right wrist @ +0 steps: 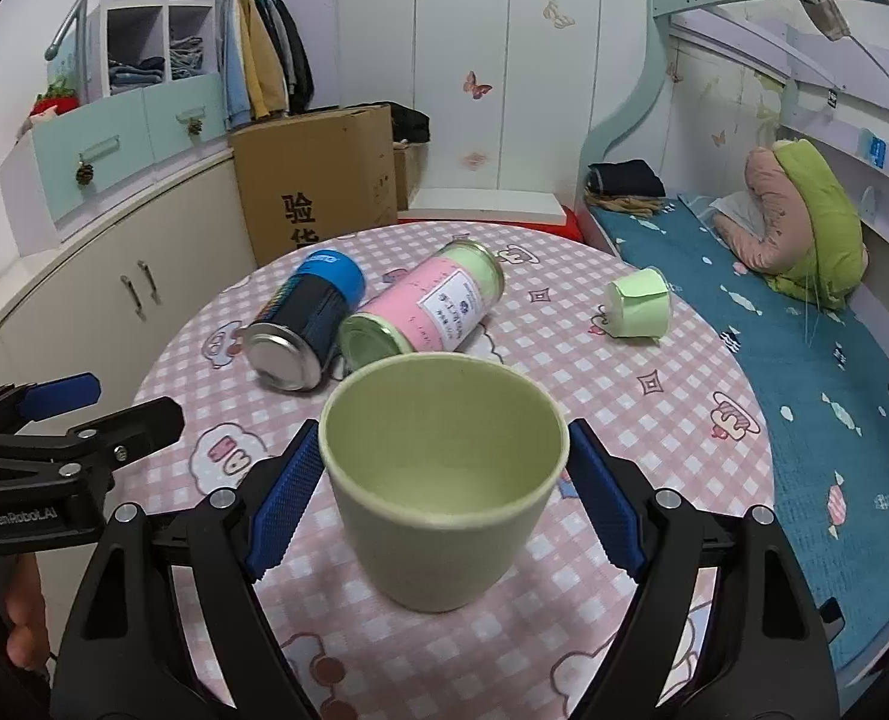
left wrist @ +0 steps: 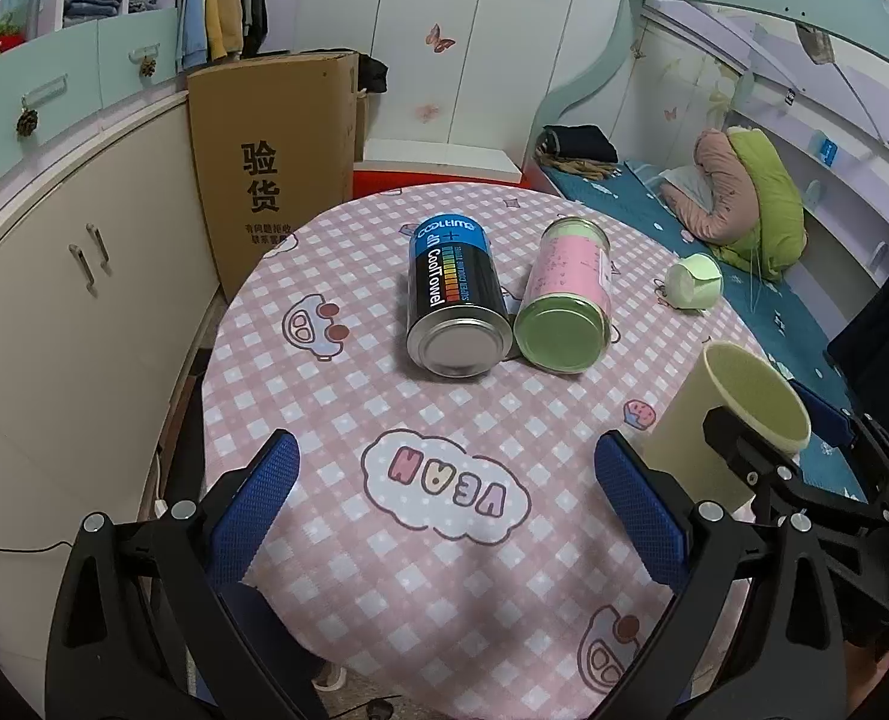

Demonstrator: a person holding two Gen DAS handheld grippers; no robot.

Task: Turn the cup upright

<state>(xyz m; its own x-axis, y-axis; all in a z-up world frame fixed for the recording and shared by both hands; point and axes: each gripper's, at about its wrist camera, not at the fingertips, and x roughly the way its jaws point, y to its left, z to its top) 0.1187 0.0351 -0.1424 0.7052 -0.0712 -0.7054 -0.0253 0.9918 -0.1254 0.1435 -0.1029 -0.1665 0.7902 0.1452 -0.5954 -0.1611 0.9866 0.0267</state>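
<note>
A pale green cup [right wrist: 438, 480] stands upright, mouth up, near the front of the round table; it also shows at the right in the left wrist view [left wrist: 726, 420]. My right gripper [right wrist: 444, 498] has its blue pads on both sides of the cup, close to its walls; whether they press it is unclear. My left gripper [left wrist: 450, 504] is open and empty over the tablecloth, left of the cup. A small light green cup [right wrist: 639, 303] lies on its side near the table's far right edge, also in the left wrist view [left wrist: 693, 282].
A black-and-blue can [left wrist: 453, 297] and a pink-and-green can [left wrist: 567, 300] lie side by side mid-table. The pink checked tablecloth [left wrist: 384, 540] covers the table. A bed [right wrist: 804, 360] is right, a cardboard box [left wrist: 270, 168] and cabinets left.
</note>
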